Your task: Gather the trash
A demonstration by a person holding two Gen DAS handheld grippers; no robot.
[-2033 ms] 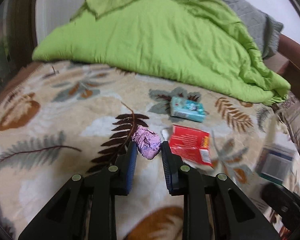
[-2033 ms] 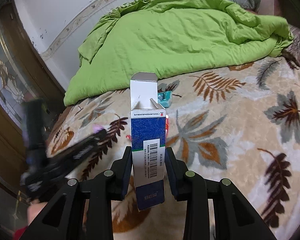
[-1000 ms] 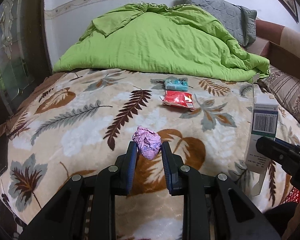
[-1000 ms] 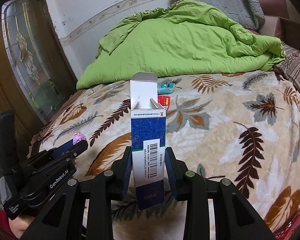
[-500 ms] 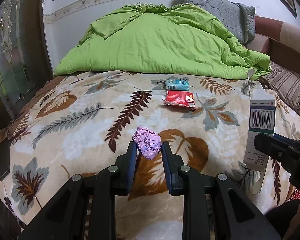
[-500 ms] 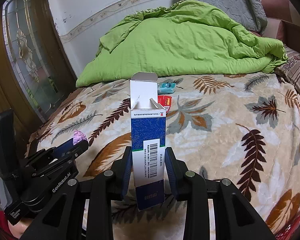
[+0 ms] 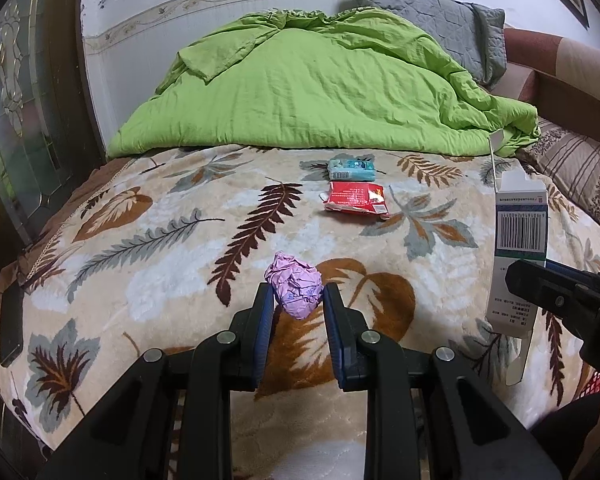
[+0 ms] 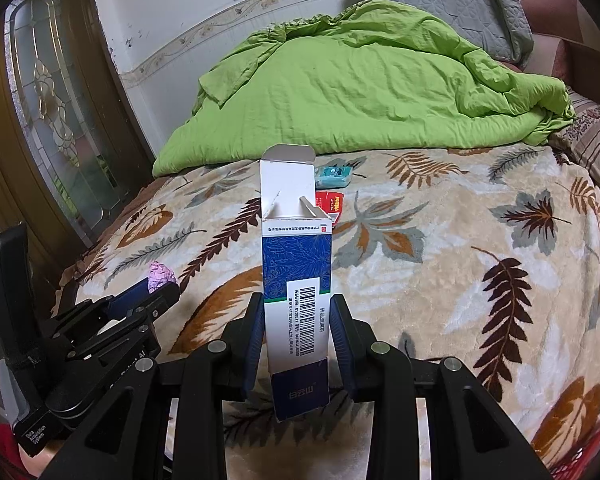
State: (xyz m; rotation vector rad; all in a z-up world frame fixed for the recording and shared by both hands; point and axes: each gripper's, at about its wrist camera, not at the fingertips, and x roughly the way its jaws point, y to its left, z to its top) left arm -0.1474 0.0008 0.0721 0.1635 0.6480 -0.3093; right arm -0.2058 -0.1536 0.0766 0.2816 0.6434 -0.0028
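Note:
My left gripper (image 7: 296, 300) is shut on a crumpled pink paper ball (image 7: 295, 283) and holds it above the near part of the bed; it also shows in the right wrist view (image 8: 161, 274). My right gripper (image 8: 296, 316) is shut on an upright, open-topped blue and white carton (image 8: 296, 272), which also shows at the right in the left wrist view (image 7: 518, 236). A red wrapper (image 7: 356, 199) and a teal packet (image 7: 351, 170) lie on the leaf-patterned blanket (image 7: 160, 240) farther back.
A heaped green quilt (image 7: 320, 92) and a grey pillow (image 7: 432, 12) fill the back of the bed. A striped pillow (image 7: 576, 176) lies at the right. A glass-panelled door (image 8: 56, 120) stands at the left. Something red (image 7: 598, 382) shows at the lower right edge.
Both grippers have drawn back from the bed, each keeping its hold. The wrapper and packet now lie farther away. In the last half second there is only slight drift.

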